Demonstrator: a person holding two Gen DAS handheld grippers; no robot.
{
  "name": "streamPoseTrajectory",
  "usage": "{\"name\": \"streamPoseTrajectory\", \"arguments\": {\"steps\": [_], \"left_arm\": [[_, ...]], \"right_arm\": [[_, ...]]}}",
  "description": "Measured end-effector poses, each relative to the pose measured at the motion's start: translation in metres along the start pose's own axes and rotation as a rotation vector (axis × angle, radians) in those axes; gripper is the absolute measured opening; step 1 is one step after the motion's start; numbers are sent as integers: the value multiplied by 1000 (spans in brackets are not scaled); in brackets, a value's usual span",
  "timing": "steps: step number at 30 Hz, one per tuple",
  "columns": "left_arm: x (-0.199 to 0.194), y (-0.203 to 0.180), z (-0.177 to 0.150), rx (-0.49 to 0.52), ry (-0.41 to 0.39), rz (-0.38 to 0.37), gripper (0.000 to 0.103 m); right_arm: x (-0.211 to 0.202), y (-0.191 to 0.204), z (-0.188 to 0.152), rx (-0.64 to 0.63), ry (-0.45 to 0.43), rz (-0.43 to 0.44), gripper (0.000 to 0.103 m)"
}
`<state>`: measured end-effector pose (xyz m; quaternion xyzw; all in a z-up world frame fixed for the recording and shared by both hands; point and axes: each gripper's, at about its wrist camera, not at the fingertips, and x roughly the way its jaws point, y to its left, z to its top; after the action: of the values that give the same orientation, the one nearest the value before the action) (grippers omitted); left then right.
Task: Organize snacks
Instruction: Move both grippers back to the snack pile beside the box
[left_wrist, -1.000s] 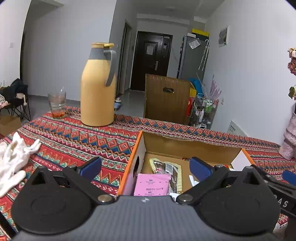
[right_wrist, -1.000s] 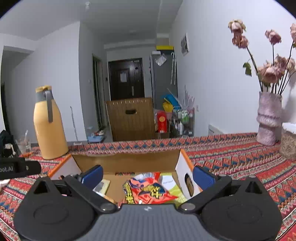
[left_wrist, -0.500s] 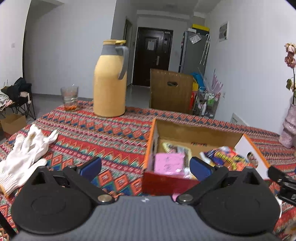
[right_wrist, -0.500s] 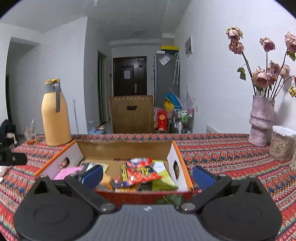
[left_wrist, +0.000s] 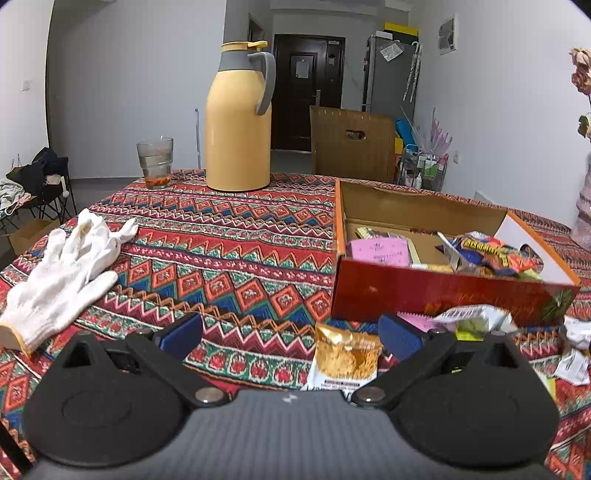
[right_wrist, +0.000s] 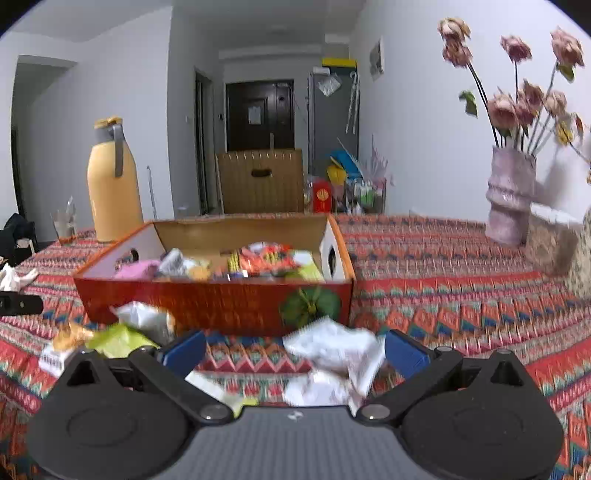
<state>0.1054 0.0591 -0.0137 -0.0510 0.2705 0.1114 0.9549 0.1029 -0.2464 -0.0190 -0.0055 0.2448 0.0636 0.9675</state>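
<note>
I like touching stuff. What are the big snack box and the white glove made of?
The snack box looks like cardboard: plain brown inside, glossy red print outside, with folded flaps. The white glove looks like knitted cotton or something similar: soft, floppy, matte, with a ribbed cuff. The exact fibre cannot be told.

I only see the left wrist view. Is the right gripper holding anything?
Observer: No. The right gripper is open and grips nothing.
Operator: Any snack near it?
Observer: A white packet lies on the cloth between its fingers, in front of the box.
Operator: Does the box's right end have a grip hole?
Observer: Yes, an oval hole in the white end panel.
</note>
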Motion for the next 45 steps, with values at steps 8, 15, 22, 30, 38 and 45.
{"name": "streamPoseTrajectory", "arguments": {"steps": [8, 15, 22, 30, 38, 45], "left_arm": [[7, -4, -13, 20, 3, -16, 103], [9, 4, -12, -19, 15, -41, 103], [9, 4, -13, -27, 21, -57, 103], [11, 7, -12, -41, 34, -67, 103], [15, 8, -13, -51, 54, -78, 103], [15, 8, -13, -51, 56, -84, 103]], "right_arm": [[-2, -12, -22, 53, 56, -26, 103], [3, -13, -26, 58, 83, -84, 103], [7, -14, -23, 33, 103, -95, 103], [45, -21, 2, -45, 149, -108, 103], [91, -25, 13, -98, 207, -107, 103], [87, -31, 16, -31, 183, -40, 79]]}}
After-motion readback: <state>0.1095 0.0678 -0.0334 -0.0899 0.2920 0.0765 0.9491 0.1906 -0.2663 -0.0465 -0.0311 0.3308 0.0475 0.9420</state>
